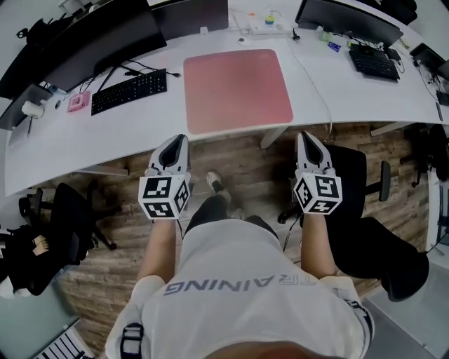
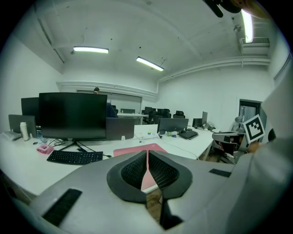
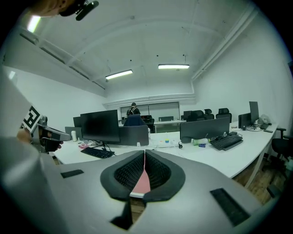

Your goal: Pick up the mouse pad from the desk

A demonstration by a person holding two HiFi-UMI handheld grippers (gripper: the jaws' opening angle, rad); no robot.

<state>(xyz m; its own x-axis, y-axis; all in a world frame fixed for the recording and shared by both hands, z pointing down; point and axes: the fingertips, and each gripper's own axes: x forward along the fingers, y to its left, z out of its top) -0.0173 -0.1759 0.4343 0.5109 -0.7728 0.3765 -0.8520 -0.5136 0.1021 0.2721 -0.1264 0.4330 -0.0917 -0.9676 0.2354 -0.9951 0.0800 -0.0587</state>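
A large pink mouse pad [image 1: 236, 90] lies flat on the white desk [image 1: 351, 87], its near edge close to the desk's front edge. My left gripper [image 1: 179, 140] is shut and empty, its tips just short of the pad's near left corner, over the floor. My right gripper [image 1: 306, 137] is shut and empty too, beside the pad's near right corner. In the left gripper view the pad [image 2: 135, 149] shows past the closed jaws of the left gripper [image 2: 147, 153]. In the right gripper view a strip of the pad [image 3: 141, 183] shows between the right gripper's [image 3: 144, 154] pads.
A black keyboard [image 1: 129, 90] and a pink item [image 1: 78, 102] lie left of the pad, behind them a dark monitor [image 1: 84, 43]. Another keyboard [image 1: 374, 62] and monitor [image 1: 349, 19] stand at the right. Black chairs [image 1: 351, 175] are below the desk edge.
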